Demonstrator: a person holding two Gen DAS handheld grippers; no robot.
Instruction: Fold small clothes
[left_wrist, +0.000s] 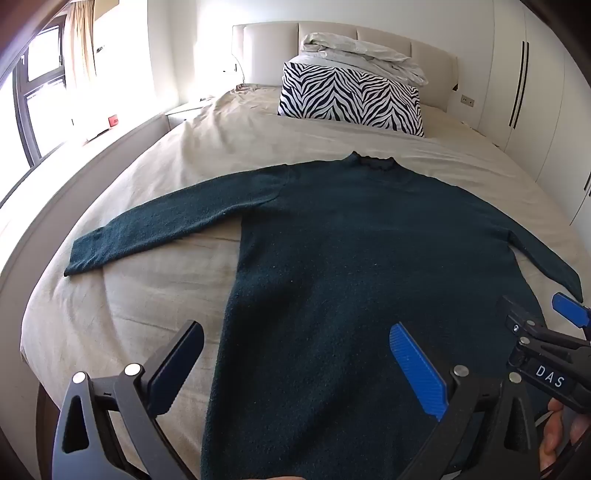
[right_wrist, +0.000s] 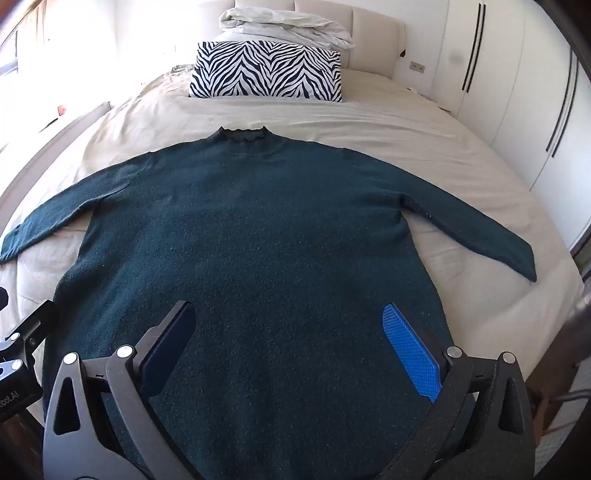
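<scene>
Sweater (right_wrist: 251, 236) flat on bed (right_wrist: 388, 122), collar toward pillow (right_wrist: 266, 70), both sleeves spread out to sides. No fold made yet; we judge this start of folding. Left gripper (left_wrist: 295, 369) wide open, empty, above hem region. Right gripper (right_wrist: 291, 350) same: wide open, nothing held. Next we likely need sleeve grasp, carrying left sleeve (left_wrist: 166, 229) or right sleeve (right_wrist: 480, 229) across body.

The dark teal sweater (right_wrist: 258, 236) is a fuzzy, matt knit. The beige bedsheet (left_wrist: 140, 295) looks like creased woven cloth. The left gripper (left_wrist: 295, 369) has matt black plastic arms, shiny metal rivets and ribbed blue pads (left_wrist: 417, 365).
</scene>
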